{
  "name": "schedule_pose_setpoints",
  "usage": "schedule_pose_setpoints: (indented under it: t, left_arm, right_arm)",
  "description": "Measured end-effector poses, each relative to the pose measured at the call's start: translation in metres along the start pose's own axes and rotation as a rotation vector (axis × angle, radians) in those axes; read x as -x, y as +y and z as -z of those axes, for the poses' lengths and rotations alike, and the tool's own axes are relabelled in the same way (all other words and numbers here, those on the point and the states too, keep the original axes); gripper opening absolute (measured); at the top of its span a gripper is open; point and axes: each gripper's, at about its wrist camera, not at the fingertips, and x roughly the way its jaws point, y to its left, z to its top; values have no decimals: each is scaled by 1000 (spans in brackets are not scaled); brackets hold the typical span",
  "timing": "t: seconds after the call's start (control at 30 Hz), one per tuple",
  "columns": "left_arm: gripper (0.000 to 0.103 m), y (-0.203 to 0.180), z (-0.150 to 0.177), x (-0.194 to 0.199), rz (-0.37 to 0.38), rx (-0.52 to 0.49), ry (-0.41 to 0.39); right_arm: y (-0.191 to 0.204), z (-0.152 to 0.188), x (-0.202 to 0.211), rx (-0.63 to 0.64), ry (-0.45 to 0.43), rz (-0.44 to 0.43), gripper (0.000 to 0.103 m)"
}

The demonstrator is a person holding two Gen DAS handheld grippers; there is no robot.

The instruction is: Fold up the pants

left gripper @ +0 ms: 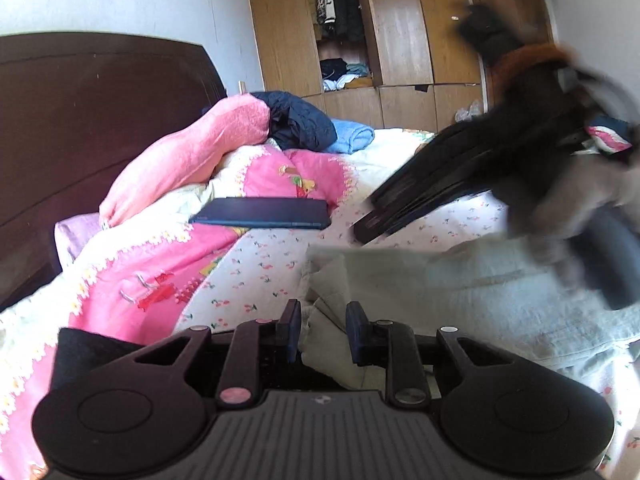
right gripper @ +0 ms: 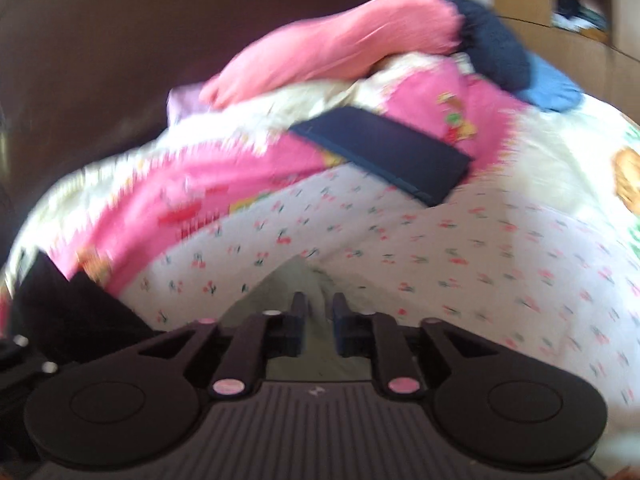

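Note:
Pale grey-green pants (left gripper: 460, 280) lie on the cherry-print bed sheet (left gripper: 256, 264). My left gripper (left gripper: 323, 330) has its fingers on either side of a bunched edge of the pants and is shut on it. In the left wrist view the right gripper (left gripper: 420, 196) shows as a dark blurred shape at the right, over the pants. In the right wrist view, my right gripper (right gripper: 320, 320) has its fingers close together around a fold of the pants (right gripper: 316, 284). That view is motion-blurred.
A pink and cream quilt (left gripper: 160, 264) is heaped at the left, with a dark blue flat case (left gripper: 264, 213) on it. A navy jacket (left gripper: 296, 120) and blue towel (left gripper: 352, 136) lie behind. A dark headboard (left gripper: 80, 120) and wooden wardrobe (left gripper: 400, 40) stand beyond.

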Motion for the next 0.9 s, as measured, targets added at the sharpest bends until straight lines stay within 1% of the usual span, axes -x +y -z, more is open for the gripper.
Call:
schedule_pose_setpoints:
  t: [0.03,0.1,0.13,0.17,0.2,0.23,0.27,0.3,0.37,0.4,0.47,0.53,0.57,0.6,0.63,0.67,0.7,0.77,0.8,0.83,0.87,0.9]
  left_arm:
    - [39,-3,-3,4,1,-11,-14]
    - [39,-14,-8,11,23,-32,-43]
    - [39,-21,-10,13,47,-42,-51]
    - [39,-29,-12,12,76,-50,-59]
    - [39,-38,-13,9,107,-59,-58]
    - [40,-48,-14,4,138,-73,-47]
    - [40,-59,-14,-3,166,-85,-32]
    - [40,-69,-13,-10,192,-95,-12]
    - [40,-88,-12,-20,253,-118,26]
    - [40,-98,-11,-23,274,-128,39]
    - [40,-114,-8,-30,303,-153,76]
    - [40,-128,-2,-38,304,-172,104]
    - [40,-131,0,-43,300,-177,118]
    - [40,-132,2,-45,298,-177,122]
    - [40,-130,2,-45,301,-175,121]
    - [40,-127,2,-46,309,-167,122]
    - [41,-124,1,-47,314,-158,124]
    - [41,-119,-2,-54,305,-141,125]
    - [41,-117,-3,-58,291,-137,125]
    - [41,-116,-3,-62,281,-137,130]
    - [41,-116,-3,-65,286,-136,147]
    - [41,-116,-1,-67,291,-132,155]
  right_arm:
    - [-13,6,24,-48,-33,11,43]
    - [-45,36,84,-159,-94,112,48]
    - [-60,51,105,-201,-104,169,48]
    - [-77,70,127,-254,-105,248,48]
    - [-90,83,139,-290,-97,302,50]
    - [-107,99,151,-339,-76,360,50]
    - [-121,112,158,-397,-69,384,50]
    - [-134,124,164,-465,-79,366,51]
    - [-156,140,160,-583,-80,285,51]
    - [-163,146,154,-617,-74,247,51]
    - [-172,153,141,-644,-73,176,51]
    - [-180,157,132,-698,-93,92,50]
    - [-181,158,134,-735,-112,49,47]
    - [-180,157,138,-742,-139,-6,32]
    - [-178,156,143,-728,-162,-37,26]
    - [-176,157,146,-713,-182,-55,27]
    - [-177,158,145,-712,-183,-63,29]
    - [-183,162,131,-734,-144,-62,30]
    - [-185,164,122,-750,-126,-65,33]
    - [-185,167,115,-775,-124,-58,33]
    - [-183,167,113,-797,-133,-43,30]
    - [-182,166,115,-828,-144,-49,17]
